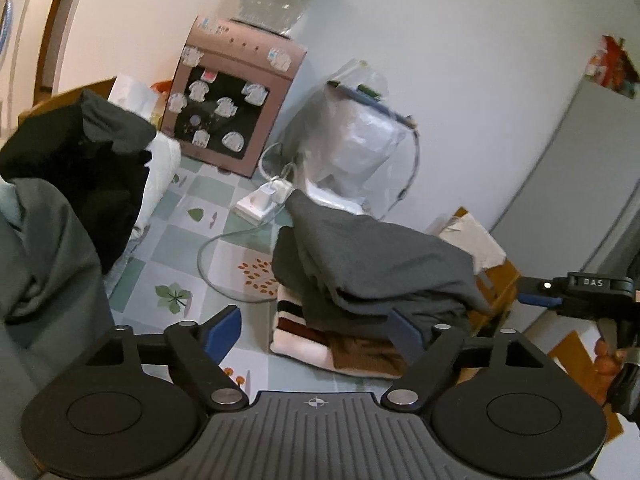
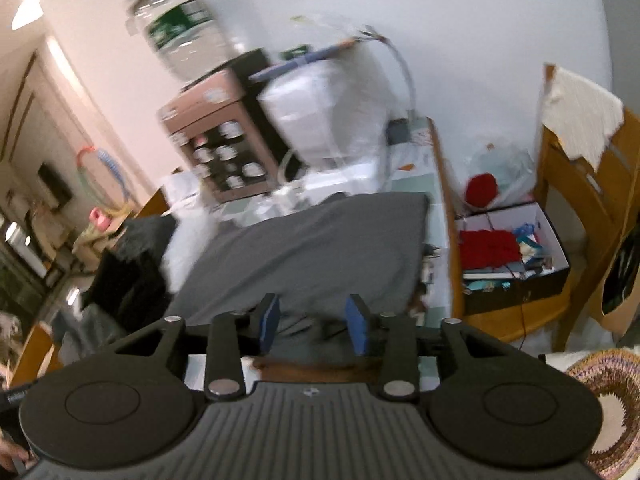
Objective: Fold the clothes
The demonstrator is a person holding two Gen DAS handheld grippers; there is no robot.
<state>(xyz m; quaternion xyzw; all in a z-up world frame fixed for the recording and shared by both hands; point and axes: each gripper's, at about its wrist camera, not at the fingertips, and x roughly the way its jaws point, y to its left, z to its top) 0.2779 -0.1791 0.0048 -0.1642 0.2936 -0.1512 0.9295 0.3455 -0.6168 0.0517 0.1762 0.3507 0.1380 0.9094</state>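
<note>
Tabletop: covered in a pale green-and-white checked cloth printed with leaves; wooden right edge visible in the right wrist view, running away toward the white wall.
Open room: bare checked cloth between the pile and the left heap, crossed only by a loose white cable; far edge crowded by a pink-brown water dispenser and a plastic-wrapped white appliance.
Beyond the right edge: open white-lined box of red yarn and oddments on a wooden chair.
Dark grey folded garment: soft matte cloth, topmost on a pile near the right edge, lying on a cream, brown and black striped knit; upper surface smooth, front edge rumpled with layered folds.
Lie of garment: flat, long axis running from the near edge toward the far wall; far end squared off in the right wrist view.
Left heap: unfolded grey-green and black clothes, bunched high at the left edge.
Left tongs: spread wide, empty, blue pads apart, above the near side of the pile.
Right tongs: parted, nothing pinched, over the garment's near end; view blurred.
</note>
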